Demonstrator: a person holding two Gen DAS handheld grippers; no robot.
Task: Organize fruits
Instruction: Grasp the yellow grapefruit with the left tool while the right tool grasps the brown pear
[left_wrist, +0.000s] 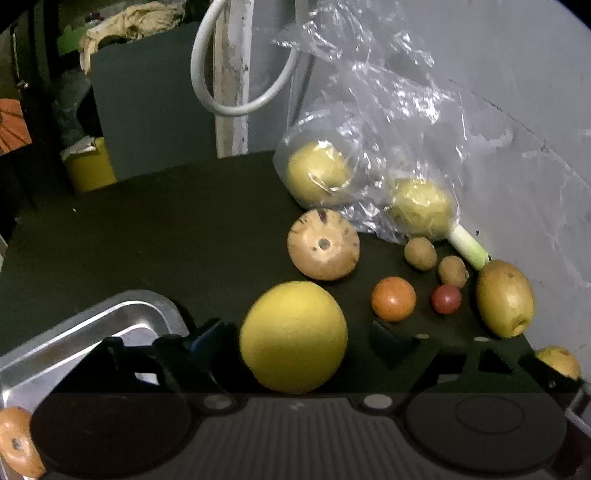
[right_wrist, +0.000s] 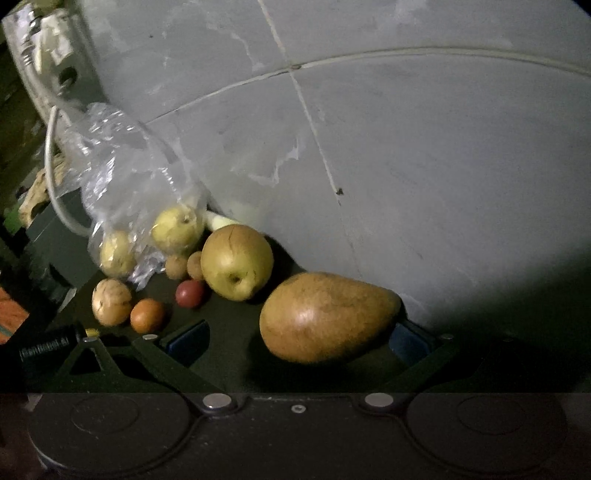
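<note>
Lying crosswise, mango (right_wrist: 325, 317) (stem right)

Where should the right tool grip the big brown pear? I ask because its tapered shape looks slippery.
Grip the brown pear across its wide rounded body, not the narrow end pointing right toward the wall. It lies on its side between the open right tool fingers, so coming straight forward, level with the tabletop, seems safest.

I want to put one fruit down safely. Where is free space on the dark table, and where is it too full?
Free: the dark table left of the tan fruit, running back from the tray to the far edge. Crowded: the right side by the wall, where the bag, two small brown fruits, orange fruit and red fruit sit close together.
</note>
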